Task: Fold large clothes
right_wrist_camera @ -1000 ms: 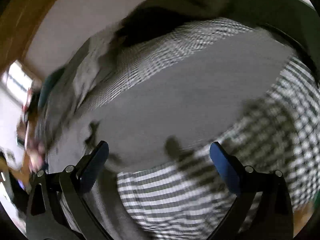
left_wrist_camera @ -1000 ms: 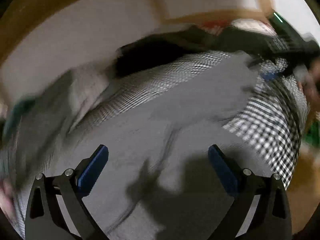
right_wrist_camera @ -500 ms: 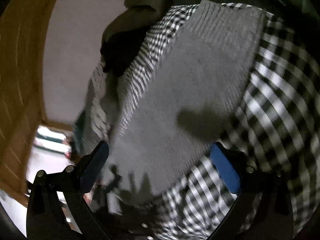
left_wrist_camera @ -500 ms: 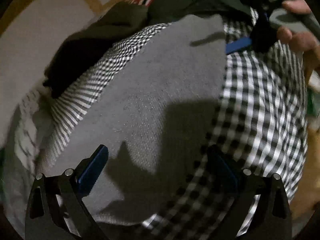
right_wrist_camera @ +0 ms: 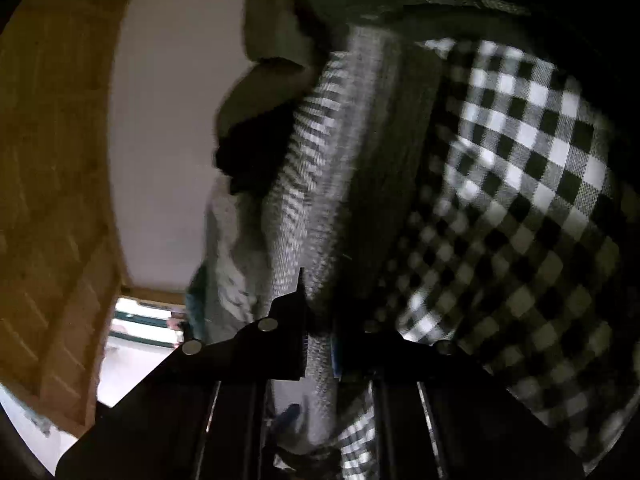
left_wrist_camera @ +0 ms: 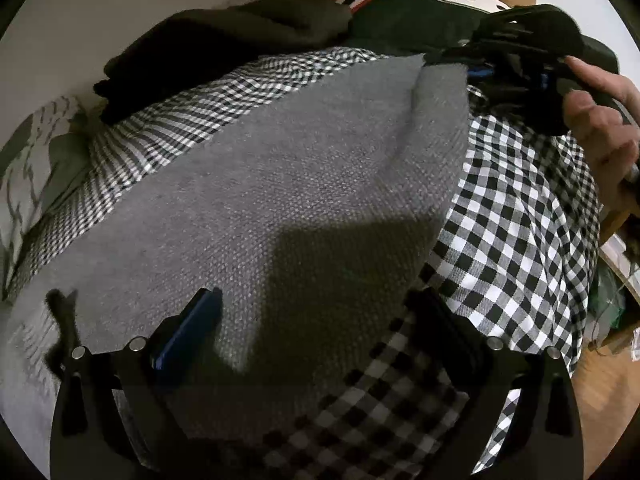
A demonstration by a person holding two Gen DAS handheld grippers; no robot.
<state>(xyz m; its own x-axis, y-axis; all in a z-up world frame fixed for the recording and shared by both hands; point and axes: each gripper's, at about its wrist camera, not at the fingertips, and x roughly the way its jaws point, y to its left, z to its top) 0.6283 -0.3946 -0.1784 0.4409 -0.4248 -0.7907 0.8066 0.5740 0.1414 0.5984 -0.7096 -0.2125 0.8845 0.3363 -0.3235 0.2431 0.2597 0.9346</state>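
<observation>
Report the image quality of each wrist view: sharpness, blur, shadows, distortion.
Left wrist view: sharp, fisheye-bowed; a dark shadow falls across the grey knit garment and the checked cloth near the left hand-held gripper. Right wrist view: dim, motion-smeared along the grey fabric clamped in the right hand-held gripper; the checks at right stay fairly crisp.

One grey knit garment (left_wrist_camera: 280, 168), one checked cloth (left_wrist_camera: 520, 216), two dark garments (left_wrist_camera: 208, 44), one hand (left_wrist_camera: 604, 120).
</observation>
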